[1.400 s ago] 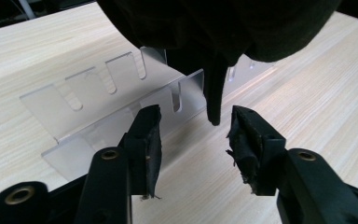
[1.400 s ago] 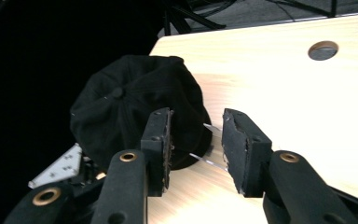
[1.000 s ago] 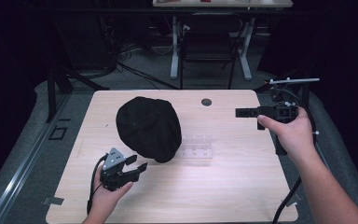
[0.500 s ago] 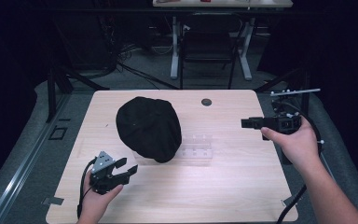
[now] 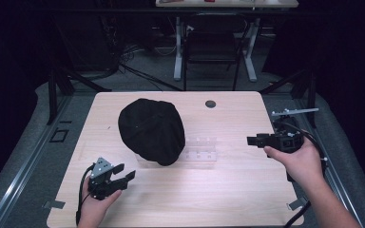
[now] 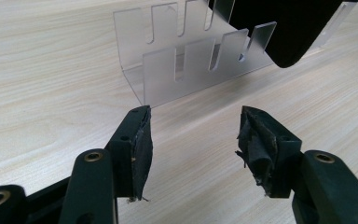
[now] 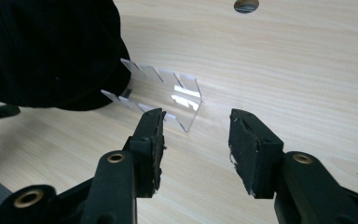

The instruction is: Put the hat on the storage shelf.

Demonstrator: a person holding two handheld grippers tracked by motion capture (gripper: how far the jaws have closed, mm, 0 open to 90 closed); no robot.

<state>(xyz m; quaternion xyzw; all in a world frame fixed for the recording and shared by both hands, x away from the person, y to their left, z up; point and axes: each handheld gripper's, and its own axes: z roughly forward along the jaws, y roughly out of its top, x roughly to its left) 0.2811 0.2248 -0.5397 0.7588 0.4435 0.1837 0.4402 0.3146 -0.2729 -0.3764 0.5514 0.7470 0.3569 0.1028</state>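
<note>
The black cap covers the left part of the clear slotted rack; in both gripper views the picture's edge cuts the cap off.

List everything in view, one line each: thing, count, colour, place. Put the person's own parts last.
cap: one, black, left of table centre, draped over the rack's left end
slotted acrylic rack: one, clear, mid-table
table: one, light wood
cable hole: one, dark, far edge of the table
chair: one, dark, beyond the table
left claw: one, black, near-left, open, empty
right claw: one, black, right edge, open, empty
</note>
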